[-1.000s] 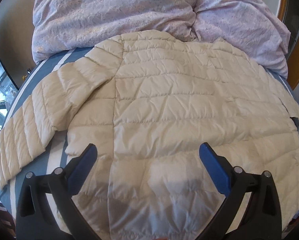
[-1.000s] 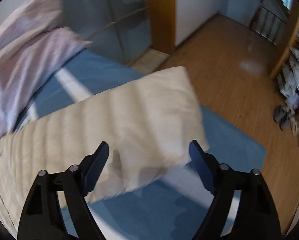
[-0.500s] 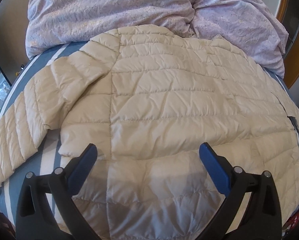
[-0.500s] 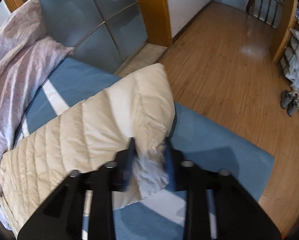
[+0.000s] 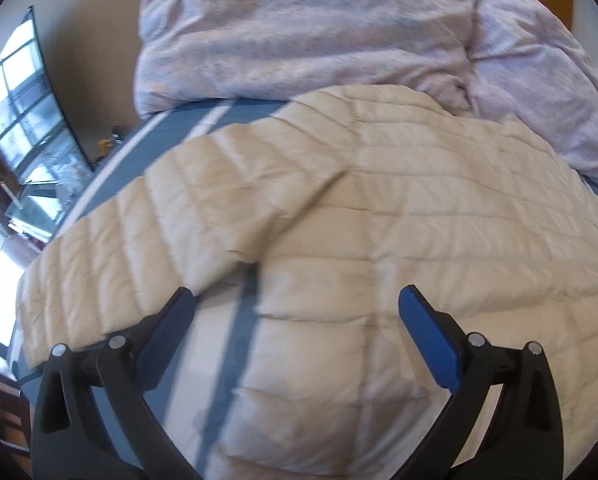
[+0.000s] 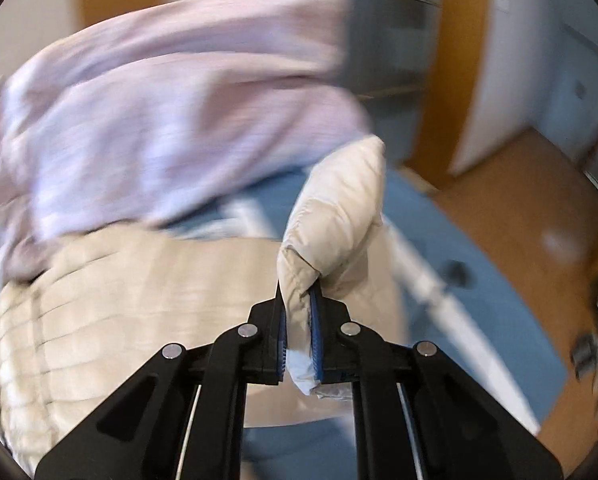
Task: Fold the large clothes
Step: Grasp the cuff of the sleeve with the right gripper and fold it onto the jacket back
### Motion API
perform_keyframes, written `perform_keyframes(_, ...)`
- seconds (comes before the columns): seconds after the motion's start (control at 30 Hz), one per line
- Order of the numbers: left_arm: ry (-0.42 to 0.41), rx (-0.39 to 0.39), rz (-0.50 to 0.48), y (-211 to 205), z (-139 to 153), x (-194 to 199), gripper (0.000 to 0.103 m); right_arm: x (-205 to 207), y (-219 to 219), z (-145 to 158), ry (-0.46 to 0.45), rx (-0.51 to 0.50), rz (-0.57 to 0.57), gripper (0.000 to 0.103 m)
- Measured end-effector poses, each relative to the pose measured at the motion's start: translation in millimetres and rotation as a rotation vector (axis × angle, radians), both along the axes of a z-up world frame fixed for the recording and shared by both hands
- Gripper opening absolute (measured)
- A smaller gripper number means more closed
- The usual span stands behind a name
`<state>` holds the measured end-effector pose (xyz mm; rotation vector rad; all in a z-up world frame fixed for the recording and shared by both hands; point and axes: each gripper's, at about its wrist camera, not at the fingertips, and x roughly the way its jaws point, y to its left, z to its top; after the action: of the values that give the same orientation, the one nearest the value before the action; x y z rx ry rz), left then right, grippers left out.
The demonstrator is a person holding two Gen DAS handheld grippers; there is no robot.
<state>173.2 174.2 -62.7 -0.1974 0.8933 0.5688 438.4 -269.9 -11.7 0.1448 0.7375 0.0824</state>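
Here we hold two tongs over a cream quilted jacket [image 5: 399,216] that lies spread flat across the bed [image 5: 171,136], its stitched panels running in even rows. Ahead of our left tongs [image 5: 295,312] the body of the jacket fills most of the view, and one sleeve [image 5: 159,240] stretches away to the left of them, bent at the shoulder and resting on the blue sheet with its pale stripes. Those tongs stand wide apart and hold nothing; the jacket's lower part sits between and beyond the blue pads [image 5: 427,336], though we cannot tell whether they touch it.

Our right tongs [image 6: 297,320] are clamped on the other sleeve [image 6: 335,220] near its cuff. The puffy cuff end stands up above the fingers, and a paler, bluish-white bit of fabric pokes out below the pads. To the left of these tongs the rest of the jacket lies on the bed, blurred.

Beyond the jacket, farther from both tongs, a rumpled lilac duvet [image 5: 307,36] is heaped along the head of the bed and presses against the jacket's collar edge. To the right of the right tongs we see a wooden floor [image 6: 511,208] and an orange door frame [image 6: 455,60]. Far left of the left tongs is a bright window [image 5: 23,120].
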Motion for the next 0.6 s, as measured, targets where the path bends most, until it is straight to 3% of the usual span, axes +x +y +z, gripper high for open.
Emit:
perform_keyframes(0.13, -0.013, 0.029, 0.03, 11.4, 1.3, -14.7, 0.101, -5.3, 86.9, 4.2, 0.016, -0.009, 0.17, 0.01)
perform_keyframes(0.33, -0.022, 0.067, 0.065, 28.5, 3.1, -35.0, 0.101, -30.0, 217.0, -15.7, 0.082, -0.024, 0.382, 0.01)
perform_keyframes(0.6, -0.026, 0.064, 0.112, 55.4, 6.5, -59.2, 0.101, -80.5, 319.9, -35.5, 0.123, -0.031, 0.587, 0.01)
